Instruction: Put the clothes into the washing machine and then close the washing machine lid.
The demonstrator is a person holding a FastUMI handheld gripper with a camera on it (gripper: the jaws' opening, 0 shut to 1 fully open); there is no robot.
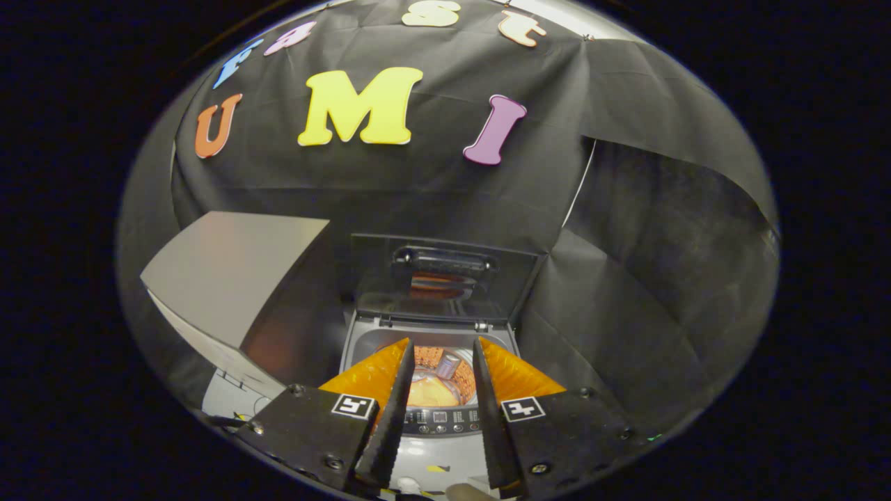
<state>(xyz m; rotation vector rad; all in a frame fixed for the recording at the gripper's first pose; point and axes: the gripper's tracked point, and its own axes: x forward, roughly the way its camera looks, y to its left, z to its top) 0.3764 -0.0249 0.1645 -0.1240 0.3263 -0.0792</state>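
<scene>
My tongs (440,379) are apart, holding nothing, hovering above the washer (431,417). Straight ahead between the fingers, the drum (440,379) already has something orange in it, which I take to be the clothes (430,393). Lid (445,278) stands upright just beyond the drum, open. I'd call loading done; closing the lid is what's left. Grey box (237,278) sits off to the left of the washer.

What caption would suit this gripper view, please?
Open gripper facing the washing machine, lid raised, clothes inside the drum.
</scene>
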